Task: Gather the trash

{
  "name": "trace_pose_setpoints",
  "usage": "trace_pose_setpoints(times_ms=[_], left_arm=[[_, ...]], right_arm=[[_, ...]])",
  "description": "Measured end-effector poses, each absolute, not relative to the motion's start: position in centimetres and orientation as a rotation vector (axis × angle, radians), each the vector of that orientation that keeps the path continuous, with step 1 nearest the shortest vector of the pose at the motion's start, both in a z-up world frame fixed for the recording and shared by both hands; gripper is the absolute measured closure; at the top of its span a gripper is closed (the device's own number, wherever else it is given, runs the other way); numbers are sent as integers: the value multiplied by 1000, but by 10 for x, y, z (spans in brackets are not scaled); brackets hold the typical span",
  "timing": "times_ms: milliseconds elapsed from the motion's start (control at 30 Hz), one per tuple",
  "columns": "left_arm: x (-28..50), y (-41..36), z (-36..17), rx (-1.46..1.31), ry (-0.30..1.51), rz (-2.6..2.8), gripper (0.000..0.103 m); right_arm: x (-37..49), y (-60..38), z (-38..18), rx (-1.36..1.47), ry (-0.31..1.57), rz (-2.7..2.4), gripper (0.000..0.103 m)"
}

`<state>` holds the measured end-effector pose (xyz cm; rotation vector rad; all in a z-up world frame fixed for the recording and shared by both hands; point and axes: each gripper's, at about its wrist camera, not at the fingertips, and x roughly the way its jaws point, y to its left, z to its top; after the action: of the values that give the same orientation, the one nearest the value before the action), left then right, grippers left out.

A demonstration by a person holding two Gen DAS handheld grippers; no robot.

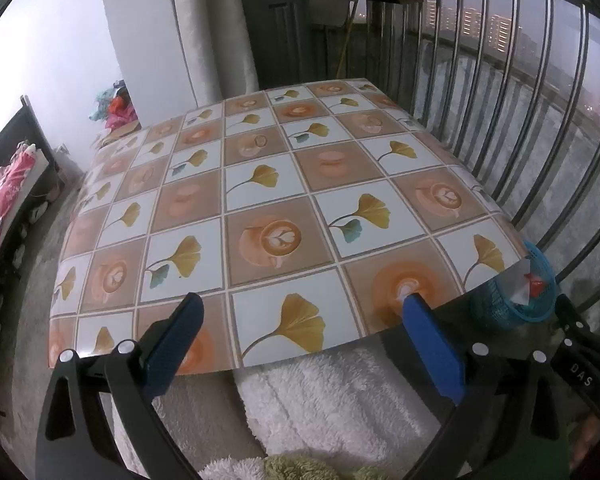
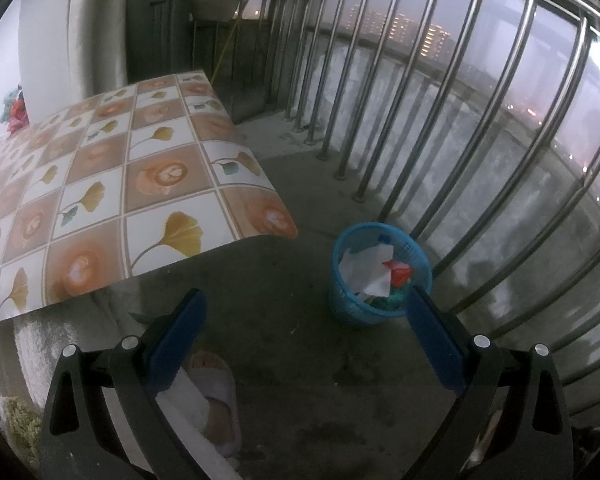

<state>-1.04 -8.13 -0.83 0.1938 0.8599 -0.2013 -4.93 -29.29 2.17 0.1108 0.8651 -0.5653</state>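
A blue plastic basket (image 2: pixel 380 276) stands on the concrete floor by the railing, holding white paper (image 2: pixel 366 270), a red scrap (image 2: pixel 398 270) and green bits. It also shows past the table's right corner in the left wrist view (image 1: pixel 516 292). My right gripper (image 2: pixel 306 304) is open and empty, above the floor just left of the basket. My left gripper (image 1: pixel 304 308) is open and empty over the near edge of the table (image 1: pixel 260 200), which has a tile-pattern cover with leaves and coffee cups. No loose trash shows on the tabletop.
A steel railing (image 2: pixel 440 120) runs along the right. White fluffy cloth (image 1: pixel 332 396) lies below the table edge. A slippered foot (image 2: pixel 216 396) is on the floor. A floral bedding pile (image 1: pixel 0 204) sits left; coloured clothes (image 1: pixel 116 108) lie beyond the table.
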Motion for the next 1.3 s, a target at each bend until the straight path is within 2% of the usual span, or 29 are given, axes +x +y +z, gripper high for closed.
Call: trace_pose_setpoints(times_ms=[1300], left_arm=[[-8, -77, -8, 189, 863, -200, 6]], right_arm=[[-50, -294, 22, 111, 863, -564, 8]])
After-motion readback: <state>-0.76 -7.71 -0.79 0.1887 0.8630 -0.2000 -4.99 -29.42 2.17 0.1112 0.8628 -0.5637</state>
